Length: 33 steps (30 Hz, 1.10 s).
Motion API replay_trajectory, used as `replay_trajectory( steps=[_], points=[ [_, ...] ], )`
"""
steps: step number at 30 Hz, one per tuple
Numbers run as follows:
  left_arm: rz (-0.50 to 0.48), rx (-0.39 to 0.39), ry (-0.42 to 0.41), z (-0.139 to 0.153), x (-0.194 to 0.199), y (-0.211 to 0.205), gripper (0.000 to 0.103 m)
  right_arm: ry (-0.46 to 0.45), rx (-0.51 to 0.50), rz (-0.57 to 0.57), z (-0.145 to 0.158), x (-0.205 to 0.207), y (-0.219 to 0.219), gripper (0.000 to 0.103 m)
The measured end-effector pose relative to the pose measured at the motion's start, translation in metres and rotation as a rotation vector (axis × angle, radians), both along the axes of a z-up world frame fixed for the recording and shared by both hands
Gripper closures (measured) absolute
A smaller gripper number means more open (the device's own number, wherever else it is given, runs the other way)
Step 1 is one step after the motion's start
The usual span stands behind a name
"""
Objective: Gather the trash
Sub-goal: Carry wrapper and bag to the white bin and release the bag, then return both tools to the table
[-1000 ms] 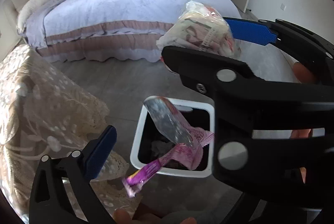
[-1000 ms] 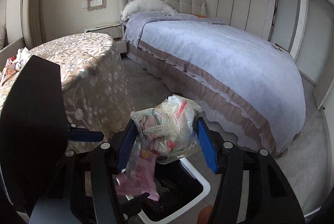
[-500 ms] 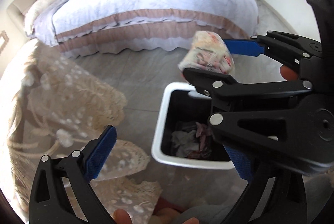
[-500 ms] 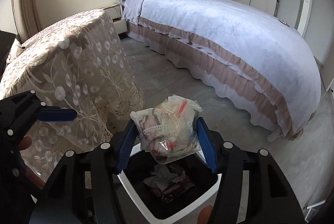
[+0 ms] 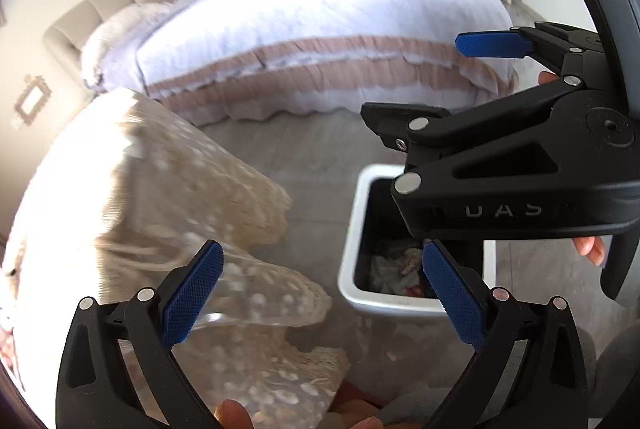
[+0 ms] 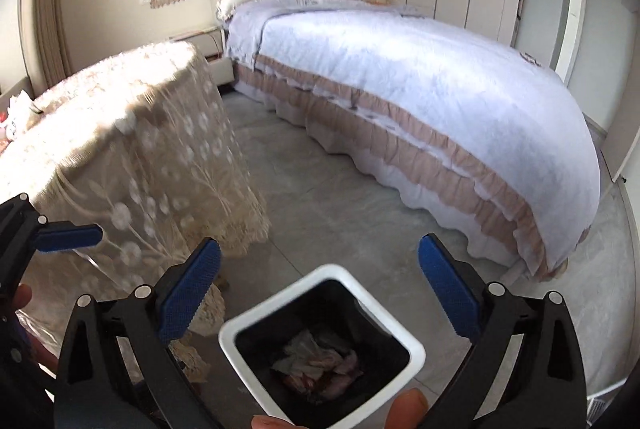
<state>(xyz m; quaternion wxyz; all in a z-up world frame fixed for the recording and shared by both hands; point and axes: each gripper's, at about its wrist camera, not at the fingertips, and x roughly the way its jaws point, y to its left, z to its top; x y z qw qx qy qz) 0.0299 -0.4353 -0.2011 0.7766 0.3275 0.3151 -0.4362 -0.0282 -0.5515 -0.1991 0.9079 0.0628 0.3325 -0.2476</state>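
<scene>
- Looking down the right gripper [image 6: 320, 289], its jaws are opening, already spread wide with nothing between the blue pads, and the trash bin [image 6: 244, 339] sits directly below and just ahead of the fingertips.
- That view goes straight into the bin: black inside, white rim, with crumpled trash [image 6: 320, 363] of white and pinkish wrappers or tissue piled at the bottom. Can't count single pieces, it's one heap.
- Off to the right gripper's left you only get a sliver of the left gripper [image 6: 68, 235], one blue pad poking in beside the lace tablecloth [image 6: 132, 149].
- The left wrist view is blurrier but gives what the other one doesn't: the right gripper [image 5: 496, 43] from the side, hanging above the bin [image 5: 352, 249] and hiding part of its opening. Fingers of the hand [image 5: 588, 247] holding it peek out behind.
- The left gripper [image 5: 320, 293] stands wide apart too, nothing between the pads. The bin is ahead of it and to its right, the tablecloth [image 5: 160, 189] ahead and to its left.
- Count: two grippers, one bin, one covered table, one bed [image 6: 400, 69] further ahead.
</scene>
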Motion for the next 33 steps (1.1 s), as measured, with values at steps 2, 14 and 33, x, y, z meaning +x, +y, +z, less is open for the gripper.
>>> replay_trajectory(
  steps=[2, 14, 33],
  points=[
    [0.03, -0.035, -0.019, 0.013, 0.003, 0.012, 0.005, -0.038, -0.026, 0.024, 0.014, 0.003, 0.011, 0.005],
    [0.399, -0.268, -0.212, 0.085, 0.054, 0.128, 0.005, -0.381, -0.06, 0.287, 0.092, 0.024, 0.087, 0.004],
    [0.858, -0.416, -0.209, 0.115, 0.134, 0.321, 0.005, -0.261, -0.154, 0.6, 0.12, 0.134, 0.227, 0.004]
  ],
)
